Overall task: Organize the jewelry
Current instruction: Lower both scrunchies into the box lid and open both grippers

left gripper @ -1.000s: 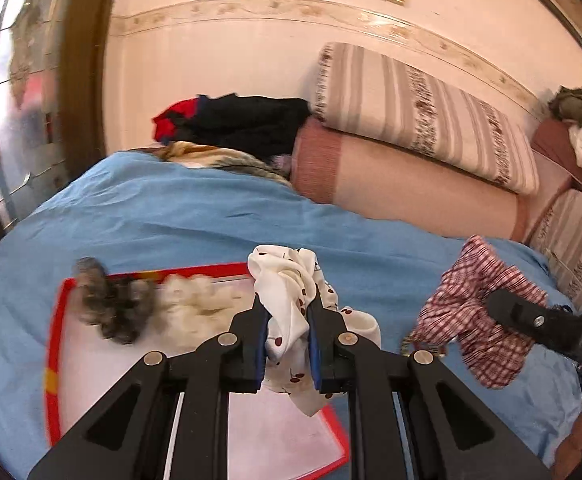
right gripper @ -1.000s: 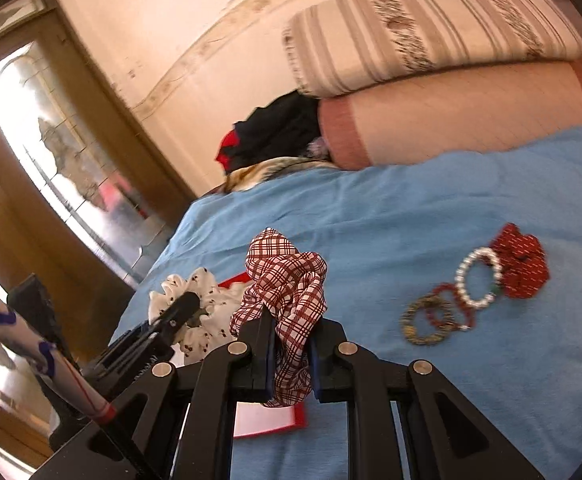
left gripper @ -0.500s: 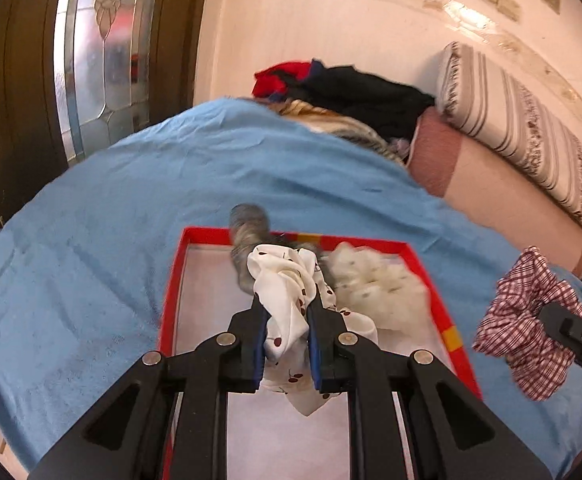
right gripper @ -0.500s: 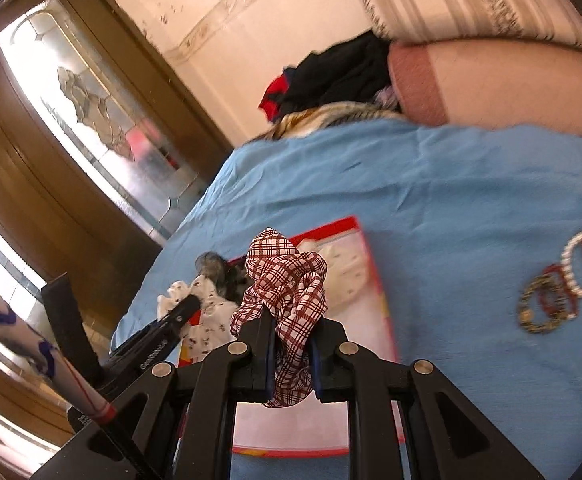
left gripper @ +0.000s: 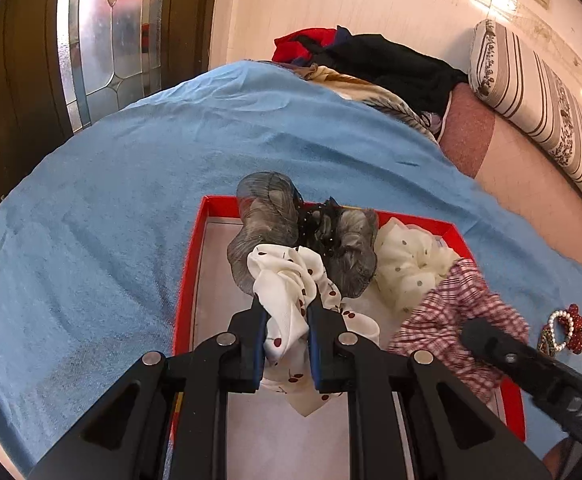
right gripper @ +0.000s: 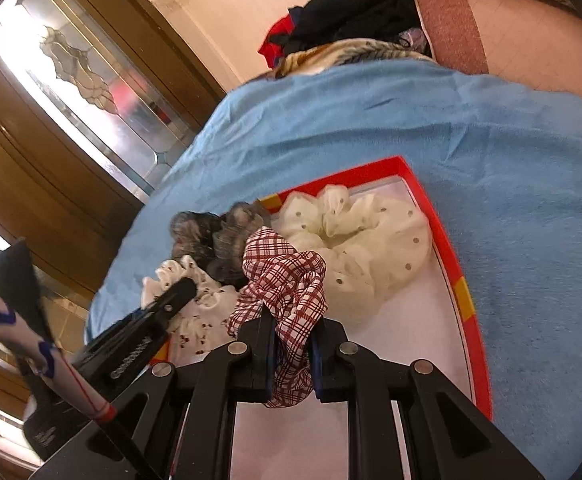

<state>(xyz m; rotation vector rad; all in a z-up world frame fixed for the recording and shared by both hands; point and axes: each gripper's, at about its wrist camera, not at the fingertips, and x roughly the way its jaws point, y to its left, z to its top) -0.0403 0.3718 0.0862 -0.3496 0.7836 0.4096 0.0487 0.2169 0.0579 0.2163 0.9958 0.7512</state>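
My left gripper [left gripper: 287, 316] is shut on a white scrunchie with red cherries [left gripper: 287, 280] and holds it over the red-rimmed tray [left gripper: 189, 264]. My right gripper [right gripper: 293, 322] is shut on a red-and-white plaid scrunchie [right gripper: 287, 276], also over the tray [right gripper: 447, 236]. In the tray lie a grey sheer scrunchie [left gripper: 267, 208] and a cream dotted scrunchie [left gripper: 407, 264]. The plaid scrunchie [left gripper: 451, 312] and the right gripper's finger show at the right of the left wrist view. The left gripper [right gripper: 179, 288] and the cherry scrunchie [right gripper: 199, 316] show at the left of the right wrist view.
The tray sits on a blue bedsheet [left gripper: 131, 184]. Bracelets and a red scrunchie [left gripper: 563, 328] lie on the sheet to the right of the tray. Piled clothes [left gripper: 371, 56], a pink bolster [left gripper: 523, 168] and a striped pillow [left gripper: 551, 92] are at the back. A glass door [left gripper: 103, 40] stands left.
Both grippers have moved toward the tray and lower with their scrunchies. The plaid scrunchie is now over the tray's right part, close beside the cherry scrunchie.
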